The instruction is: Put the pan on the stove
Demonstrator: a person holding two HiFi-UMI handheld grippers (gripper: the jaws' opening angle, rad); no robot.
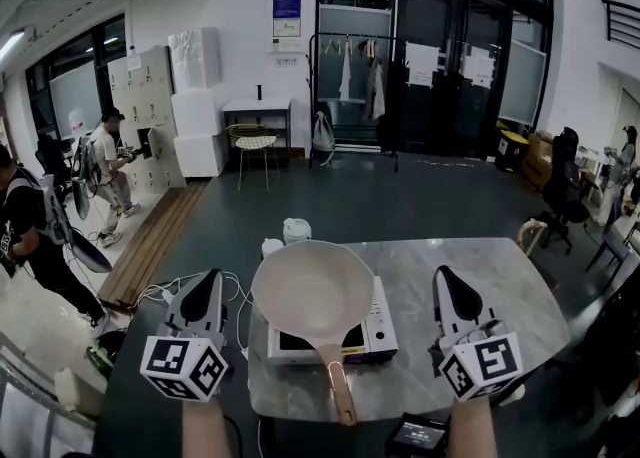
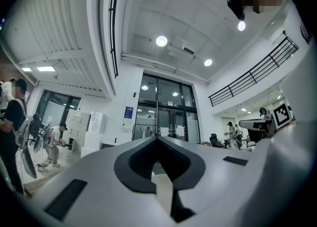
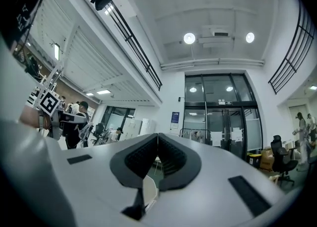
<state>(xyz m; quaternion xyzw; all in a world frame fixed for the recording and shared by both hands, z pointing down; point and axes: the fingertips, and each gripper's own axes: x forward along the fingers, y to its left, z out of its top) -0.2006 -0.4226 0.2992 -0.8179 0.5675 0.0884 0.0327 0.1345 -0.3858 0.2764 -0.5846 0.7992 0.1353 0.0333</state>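
A cream pan (image 1: 312, 291) with a wooden handle (image 1: 340, 386) sits on the white single-burner stove (image 1: 375, 331), handle pointing toward me. The stove stands on the marble table (image 1: 500, 286). My left gripper (image 1: 212, 274) hovers left of the pan, off the table's left edge, its jaws closed together with nothing between them. My right gripper (image 1: 443, 271) hovers over the table to the right of the stove, also shut and empty. Both point up and away: the left gripper view shows the closed left gripper (image 2: 157, 138) against the hall, and the right gripper view shows the closed right gripper (image 3: 157, 135) the same way.
A white jug (image 1: 296, 230) and a small white cup (image 1: 271, 246) stand behind the stove. A black device (image 1: 418, 436) lies at the table's near edge. Cables (image 1: 165, 291) trail on the floor at left. People (image 1: 110, 171) stand at far left.
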